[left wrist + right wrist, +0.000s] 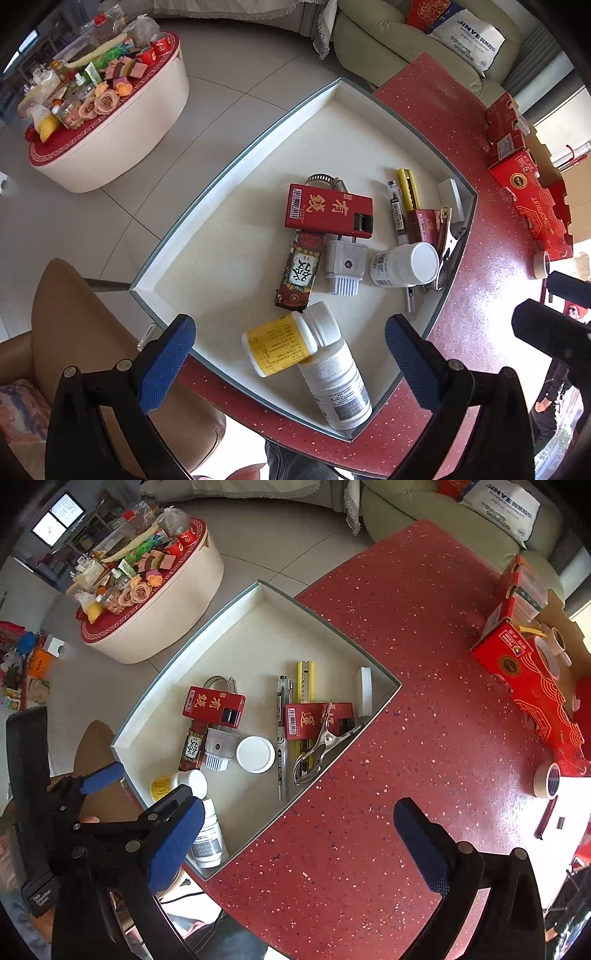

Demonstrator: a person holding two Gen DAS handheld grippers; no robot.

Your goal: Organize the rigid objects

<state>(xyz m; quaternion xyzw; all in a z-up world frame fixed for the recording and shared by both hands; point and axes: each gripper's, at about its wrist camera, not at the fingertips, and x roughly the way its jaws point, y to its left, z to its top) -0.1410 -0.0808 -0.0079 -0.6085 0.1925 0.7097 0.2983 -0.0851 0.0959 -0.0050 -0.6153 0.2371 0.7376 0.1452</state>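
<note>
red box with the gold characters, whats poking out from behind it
A metal hose clamp shows past the red box's far edge. Only its curved band and screw end are visible; the rest is hidden under the box.

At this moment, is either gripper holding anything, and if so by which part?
Nothing is held. The left gripper stands open above two pill bottles lying in the tray; the right gripper is open over the red table.

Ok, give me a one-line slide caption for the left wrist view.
Open left gripper above two white bottles lying in the white tray of small items.
</note>
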